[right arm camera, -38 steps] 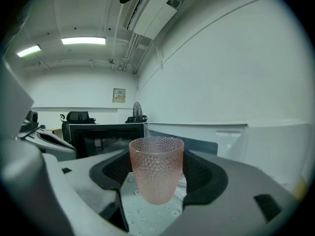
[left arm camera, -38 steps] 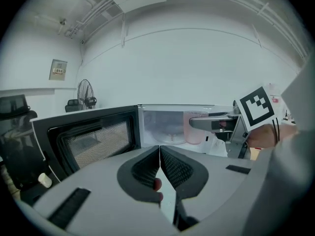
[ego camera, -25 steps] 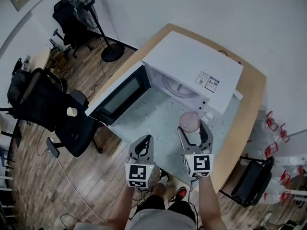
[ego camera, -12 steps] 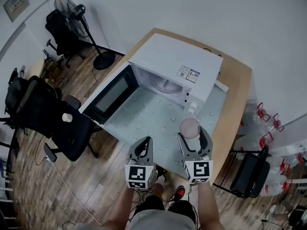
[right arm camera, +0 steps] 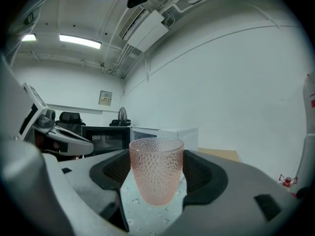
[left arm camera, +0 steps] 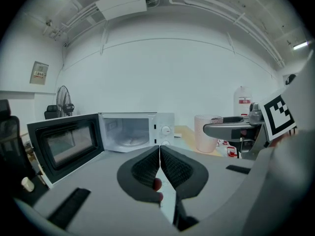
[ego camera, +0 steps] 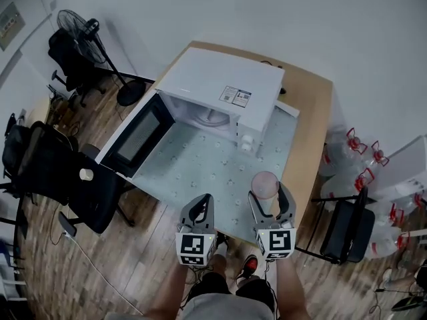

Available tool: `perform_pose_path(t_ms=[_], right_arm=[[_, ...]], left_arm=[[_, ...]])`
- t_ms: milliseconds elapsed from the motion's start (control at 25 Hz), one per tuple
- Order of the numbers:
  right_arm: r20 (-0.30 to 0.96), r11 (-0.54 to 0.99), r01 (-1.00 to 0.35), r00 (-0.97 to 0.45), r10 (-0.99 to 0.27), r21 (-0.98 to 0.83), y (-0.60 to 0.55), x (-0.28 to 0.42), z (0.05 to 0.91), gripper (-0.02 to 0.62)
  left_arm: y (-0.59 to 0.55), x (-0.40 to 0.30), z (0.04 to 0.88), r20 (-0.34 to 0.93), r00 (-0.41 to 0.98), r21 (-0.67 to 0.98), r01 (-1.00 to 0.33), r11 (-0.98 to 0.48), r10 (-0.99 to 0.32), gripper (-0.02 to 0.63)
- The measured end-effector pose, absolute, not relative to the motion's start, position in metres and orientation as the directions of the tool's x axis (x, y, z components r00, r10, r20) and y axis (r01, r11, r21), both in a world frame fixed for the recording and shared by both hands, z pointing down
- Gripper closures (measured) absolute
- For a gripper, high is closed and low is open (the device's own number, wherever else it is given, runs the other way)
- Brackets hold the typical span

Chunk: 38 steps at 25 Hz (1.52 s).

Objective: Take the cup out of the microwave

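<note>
A pink dimpled cup (ego camera: 265, 184) (right arm camera: 156, 169) (left arm camera: 206, 133) is held upright between the jaws of my right gripper (ego camera: 265, 197) (right arm camera: 156, 178), above the near right part of the patterned mat (ego camera: 213, 172), well clear of the microwave. The white microwave (ego camera: 220, 95) (left arm camera: 132, 130) stands at the back of the table with its door (ego camera: 135, 139) (left arm camera: 64, 141) swung wide to the left; its chamber holds only the turntable. My left gripper (ego camera: 198, 213) (left arm camera: 160, 165) is shut with nothing in it, beside the right one at the table's near edge.
The wooden table (ego camera: 313, 132) ends just right of the cup. A black folding chair (ego camera: 343, 232) and water bottles (ego camera: 360, 162) stand to the right. Office chairs (ego camera: 63, 172) and a standing fan (ego camera: 93, 39) are on the left floor.
My right gripper has drawn the cup back and away from the microwave toward the table's near edge. The left gripper kept its place next to it.
</note>
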State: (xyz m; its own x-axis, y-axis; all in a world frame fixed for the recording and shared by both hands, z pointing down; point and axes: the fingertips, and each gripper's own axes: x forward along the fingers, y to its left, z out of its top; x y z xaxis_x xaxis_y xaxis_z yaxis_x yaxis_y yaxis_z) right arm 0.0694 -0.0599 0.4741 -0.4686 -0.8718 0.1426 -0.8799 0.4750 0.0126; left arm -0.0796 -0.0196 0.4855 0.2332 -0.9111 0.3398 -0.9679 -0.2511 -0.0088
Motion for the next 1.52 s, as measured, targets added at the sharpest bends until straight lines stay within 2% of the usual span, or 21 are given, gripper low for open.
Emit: perform_pose_path(t_ms=[720,1520], right_arm=[[0.244,0.383,-0.923,-0.378,-0.893,-0.03,-0.056,0.124,0.557,0.256],[0.285,0.372,-0.925,-0.378,-0.881,-0.076,-0.079,0.128,0.623,0.256]], left_arm=[[-0.038,-0.015,0.546,0.425,0.351,0.013,-0.924,-0.382,-0.834,0.581],[-0.054,-0.005,0.6,0.495,0.344,0.02,-0.923,-0.385,-0.798,0.581]])
